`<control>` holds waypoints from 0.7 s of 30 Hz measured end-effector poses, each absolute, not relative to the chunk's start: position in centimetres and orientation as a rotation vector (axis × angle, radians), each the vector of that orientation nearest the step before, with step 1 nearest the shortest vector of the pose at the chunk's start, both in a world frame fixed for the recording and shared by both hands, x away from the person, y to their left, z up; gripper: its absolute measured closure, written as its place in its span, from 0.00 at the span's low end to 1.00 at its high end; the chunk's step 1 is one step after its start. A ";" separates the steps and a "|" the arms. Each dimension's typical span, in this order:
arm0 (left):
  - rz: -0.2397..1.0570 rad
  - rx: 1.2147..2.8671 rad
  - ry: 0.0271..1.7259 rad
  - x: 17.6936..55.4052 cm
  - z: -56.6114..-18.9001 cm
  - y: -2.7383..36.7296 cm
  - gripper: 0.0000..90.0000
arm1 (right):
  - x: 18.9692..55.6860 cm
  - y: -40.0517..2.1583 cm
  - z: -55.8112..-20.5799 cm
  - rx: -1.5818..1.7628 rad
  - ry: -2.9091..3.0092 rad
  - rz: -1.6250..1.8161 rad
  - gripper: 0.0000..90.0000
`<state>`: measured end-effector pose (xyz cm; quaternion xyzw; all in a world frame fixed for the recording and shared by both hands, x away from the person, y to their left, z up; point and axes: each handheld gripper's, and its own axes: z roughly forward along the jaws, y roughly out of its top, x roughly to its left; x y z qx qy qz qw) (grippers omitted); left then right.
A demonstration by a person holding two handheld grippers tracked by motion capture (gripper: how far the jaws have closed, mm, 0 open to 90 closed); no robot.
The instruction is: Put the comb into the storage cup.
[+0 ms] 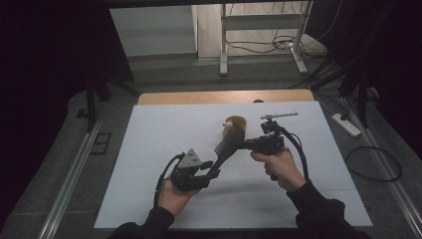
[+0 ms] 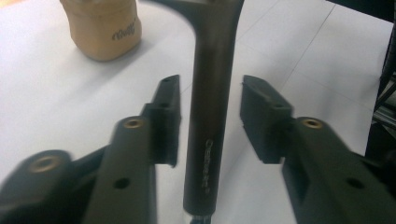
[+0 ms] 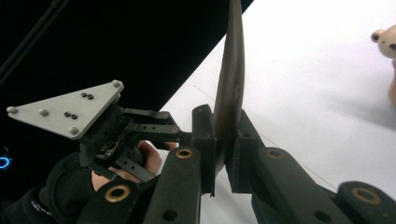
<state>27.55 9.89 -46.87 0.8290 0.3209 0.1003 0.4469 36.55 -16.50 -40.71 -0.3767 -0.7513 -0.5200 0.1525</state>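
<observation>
Left of centre in the high view, the left gripper sits low on the white board; its jaws stand apart on either side of a dark spatula handle, which slants up toward the middle of the frame. Right of centre, the right gripper is clamped on the spatula's flat end. Just above them stands a tan bear-shaped container.

Left gripper view: the handle runs down the centre, a clear gap on each side between it and the pads; printed lettering shows on it. The tan container stands at upper left.

Right gripper view: both pads press the thin blade edge-on; the left gripper's grey plate lies at left.
</observation>
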 end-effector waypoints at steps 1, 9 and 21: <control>0.236 2.053 0.801 27.6 -47.0 9.9 0.61 | 36.5 -16.6 -40.7 -1.085 -2.158 -1.490 0.93; 0.209 2.067 0.816 27.8 -47.2 10.0 0.39 | 36.4 -16.8 -40.6 -1.070 -2.209 -1.487 0.93; 0.211 2.053 0.856 27.6 -47.2 10.9 0.16 | 36.4 -17.2 -40.4 -1.091 -2.243 -1.503 0.93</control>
